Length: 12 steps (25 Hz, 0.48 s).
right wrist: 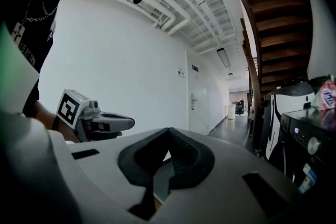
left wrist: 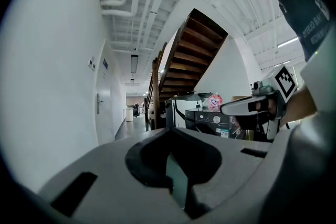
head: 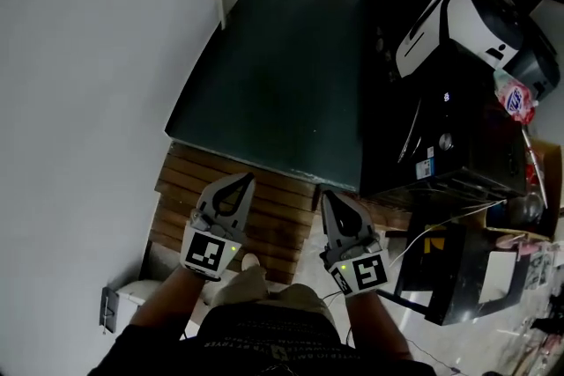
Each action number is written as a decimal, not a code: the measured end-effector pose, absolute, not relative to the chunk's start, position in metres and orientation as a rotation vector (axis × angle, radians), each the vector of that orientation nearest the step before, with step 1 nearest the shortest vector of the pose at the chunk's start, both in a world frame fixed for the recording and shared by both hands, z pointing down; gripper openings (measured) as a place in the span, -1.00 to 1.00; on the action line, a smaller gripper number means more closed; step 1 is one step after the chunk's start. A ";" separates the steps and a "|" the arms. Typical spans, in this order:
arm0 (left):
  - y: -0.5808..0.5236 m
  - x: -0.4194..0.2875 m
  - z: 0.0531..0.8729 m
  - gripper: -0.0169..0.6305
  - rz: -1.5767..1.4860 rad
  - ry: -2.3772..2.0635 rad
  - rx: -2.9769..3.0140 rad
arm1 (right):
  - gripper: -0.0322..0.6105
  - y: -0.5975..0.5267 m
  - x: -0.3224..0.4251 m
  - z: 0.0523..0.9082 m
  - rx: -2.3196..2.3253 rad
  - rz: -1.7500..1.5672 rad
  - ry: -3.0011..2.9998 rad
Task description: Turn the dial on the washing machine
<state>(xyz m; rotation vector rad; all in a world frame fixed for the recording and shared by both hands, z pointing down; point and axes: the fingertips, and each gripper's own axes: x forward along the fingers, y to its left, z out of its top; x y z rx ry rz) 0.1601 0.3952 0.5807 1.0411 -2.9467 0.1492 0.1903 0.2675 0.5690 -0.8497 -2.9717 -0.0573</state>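
Both my tongs are pressed together, with nothing pinched between them. My left gripper [head: 246,180] and right gripper [head: 325,197] point level, side by side, well apart from the washing machine [head: 438,156]. The machine is black and stands ahead of me on my right. Its dial [head: 446,141] is a small pale knob on the front panel, and neither gripper touches it. A pink bag [head: 518,99] sits on top of the machine. Left of the machine, a dark floor [head: 282,57] runs along a white wall [head: 88,57]. Wooden slats [head: 273,220] lie just left of its near corner, below my tongs.
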 end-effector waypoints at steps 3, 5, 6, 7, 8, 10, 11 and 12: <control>0.378 0.149 0.566 -0.94 0.115 -2.933 1.066 | -0.91 0.242 0.185 0.555 -0.795 -0.066 -2.977; 0.363 0.144 0.563 -0.94 0.098 -2.912 1.079 | -0.91 0.219 0.182 0.552 -0.754 -0.061 -2.974; 0.354 0.141 0.561 -0.94 0.096 -2.911 1.084 | -0.91 0.208 0.180 0.552 -0.740 -0.050 -2.972; 0.346 0.138 0.558 -0.94 0.097 -2.918 1.086 | -0.91 0.199 0.178 0.552 -0.731 -0.037 -2.970; 0.338 0.135 0.553 -0.94 0.099 -2.931 1.081 | -0.91 0.191 0.177 0.553 -0.728 -0.028 -2.965; 0.326 0.131 0.541 -0.94 0.093 -2.956 1.056 | -0.91 0.178 0.175 0.553 -0.722 -0.018 -2.954; 0.321 0.130 0.534 -0.94 0.085 -2.967 1.044 | -0.91 0.171 0.174 0.549 -0.719 -0.010 -2.958; 0.315 0.130 0.528 -0.94 0.079 -2.974 1.039 | -0.91 0.165 0.173 0.544 -0.717 -0.012 -2.968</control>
